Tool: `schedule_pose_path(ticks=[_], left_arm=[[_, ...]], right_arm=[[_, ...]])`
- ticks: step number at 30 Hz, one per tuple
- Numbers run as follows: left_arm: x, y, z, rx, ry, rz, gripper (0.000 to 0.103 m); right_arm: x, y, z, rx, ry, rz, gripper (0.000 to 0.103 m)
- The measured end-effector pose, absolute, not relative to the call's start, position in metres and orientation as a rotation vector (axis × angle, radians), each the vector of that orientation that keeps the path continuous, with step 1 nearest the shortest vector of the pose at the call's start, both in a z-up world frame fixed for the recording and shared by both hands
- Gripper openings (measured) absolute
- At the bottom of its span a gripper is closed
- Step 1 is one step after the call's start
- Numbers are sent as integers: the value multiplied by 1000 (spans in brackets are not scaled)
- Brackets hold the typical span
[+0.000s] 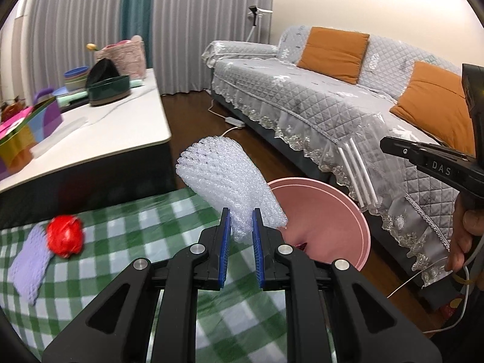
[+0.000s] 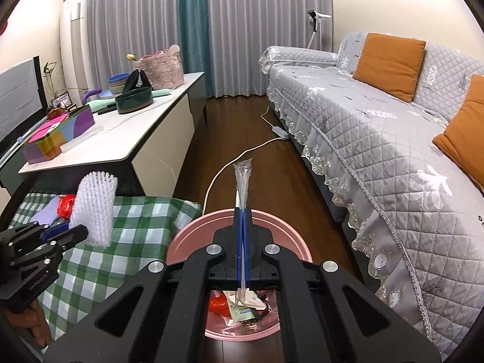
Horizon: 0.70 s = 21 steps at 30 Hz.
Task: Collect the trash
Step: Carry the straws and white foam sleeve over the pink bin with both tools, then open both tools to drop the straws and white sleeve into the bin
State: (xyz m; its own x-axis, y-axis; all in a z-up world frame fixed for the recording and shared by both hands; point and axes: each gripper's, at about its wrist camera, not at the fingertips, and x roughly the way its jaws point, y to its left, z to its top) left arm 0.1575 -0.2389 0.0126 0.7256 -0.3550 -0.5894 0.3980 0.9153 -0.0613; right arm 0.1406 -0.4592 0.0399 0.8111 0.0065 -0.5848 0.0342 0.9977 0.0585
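Above the edge of the green checked cloth (image 1: 127,230), your left gripper (image 1: 241,227) is clamped on a white foam net sleeve (image 1: 224,178), its blue pads pressed into the sleeve's lower end while the rest stands up and leans away from the jaws. In the right wrist view the same sleeve (image 2: 93,208) rises at the left, over the cloth and just beside the pink trash bin (image 2: 193,233).

Your right gripper (image 2: 243,211) sits directly over the bin, jaws fully together on a clear plastic packet of white sticks (image 2: 242,181). The packet stands up edge-on from the fingertips. From the left wrist view the packet (image 1: 358,175) hangs below the right gripper (image 1: 390,145), above the far rim of the bin (image 1: 360,220).

Inside the bin you can see crumpled wrappers (image 2: 242,305), among them red and pale green pieces.

On the cloth, a red crumpled ball (image 1: 65,236) lies touching a lavender foam net sleeve (image 1: 28,266), both well apart from the bin.
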Motion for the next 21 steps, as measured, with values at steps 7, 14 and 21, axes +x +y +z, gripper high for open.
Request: schedule_pose_path(ticks=[7,14,21], left_arm=[[173,-268,6,90,627,-484,14],[181,-290,-2,108,637,-534,14],[186,-299,-9,124,670,-585,27]], right_arm=[[152,-470,34,91,638,-32,1],[159,-472,29,95,649,-40,1],[164,-481,21,129,671,-79,34]])
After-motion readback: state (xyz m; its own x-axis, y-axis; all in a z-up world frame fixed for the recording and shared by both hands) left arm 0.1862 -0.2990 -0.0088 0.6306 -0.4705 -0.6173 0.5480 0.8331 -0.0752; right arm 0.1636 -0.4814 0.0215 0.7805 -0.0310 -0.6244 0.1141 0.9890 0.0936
